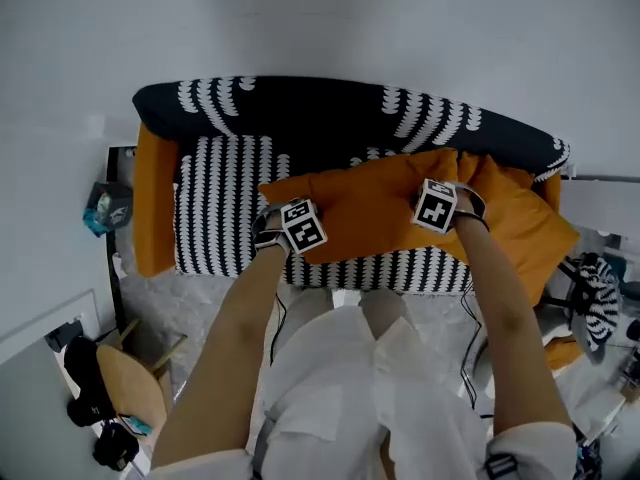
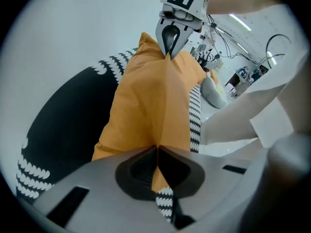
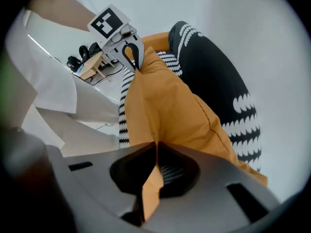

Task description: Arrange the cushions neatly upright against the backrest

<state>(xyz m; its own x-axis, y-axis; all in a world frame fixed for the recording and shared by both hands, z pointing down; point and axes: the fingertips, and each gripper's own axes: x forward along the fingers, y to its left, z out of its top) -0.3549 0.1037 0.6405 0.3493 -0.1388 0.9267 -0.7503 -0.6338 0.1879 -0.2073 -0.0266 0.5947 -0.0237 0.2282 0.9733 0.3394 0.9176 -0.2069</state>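
An orange cushion (image 1: 365,203) hangs stretched between my two grippers above the seat of the black-and-white patterned sofa (image 1: 225,193). My left gripper (image 1: 285,236) is shut on the cushion's near left edge, and its pinched fabric (image 2: 155,125) fills the left gripper view. My right gripper (image 1: 455,208) is shut on the cushion's right edge (image 3: 165,110). Each gripper shows in the other's view, pinching the far corner. A second orange cushion (image 1: 525,223) lies at the sofa's right end, partly under the held one. The black backrest (image 1: 330,108) runs behind.
Orange side panel (image 1: 155,203) at the sofa's left arm. A wooden chair (image 1: 130,383) with dark items stands on the floor at lower left. A small shelf with a teal packet (image 1: 108,208) is left of the sofa. Cables and clutter (image 1: 600,298) sit at the right.
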